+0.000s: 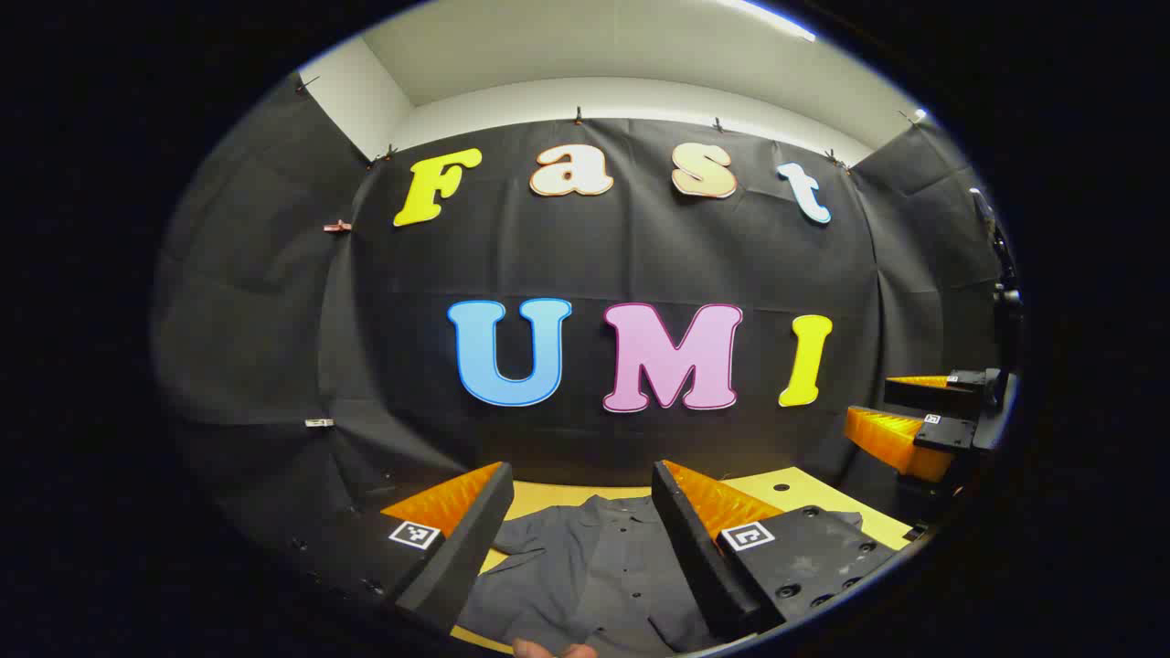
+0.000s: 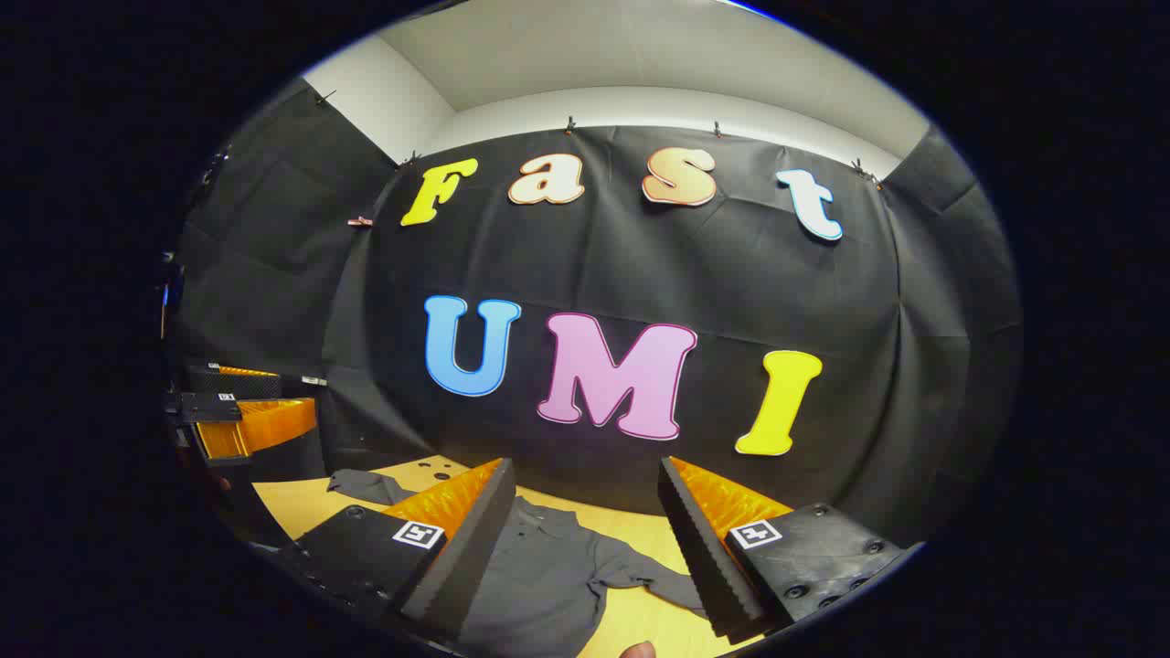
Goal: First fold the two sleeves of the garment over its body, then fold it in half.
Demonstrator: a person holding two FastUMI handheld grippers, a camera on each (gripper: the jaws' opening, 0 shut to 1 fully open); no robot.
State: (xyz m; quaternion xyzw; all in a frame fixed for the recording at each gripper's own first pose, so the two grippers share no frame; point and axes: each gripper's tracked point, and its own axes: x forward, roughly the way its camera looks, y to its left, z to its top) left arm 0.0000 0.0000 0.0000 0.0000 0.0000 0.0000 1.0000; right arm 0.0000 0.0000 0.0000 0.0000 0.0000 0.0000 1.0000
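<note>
Both claws, left (image 1: pixel 578 539) and right (image 2: pixel 585 539), hang wide open and empty above the bench (image 2: pixel 640 621). Risk, as a judgement: a pinch taken from this height could catch two layers or drag the shirt (image 1: pixel 594 576) askew. The dark grey shirt lies flat, buttoned, sleeves spread, near the bench's far edge.

— What is the garment (image 1: pixel 594 567) like?
— A dark grey button-front shirt with a collar, lying flat on a yellow-tan table (image 1: pixel 777 489).

— Are its sleeves folded yet?
— No. In the right gripper view one sleeve (image 2: pixel 361 486) stretches far left and the other (image 2: pixel 654 576) spreads out to the right.
</note>
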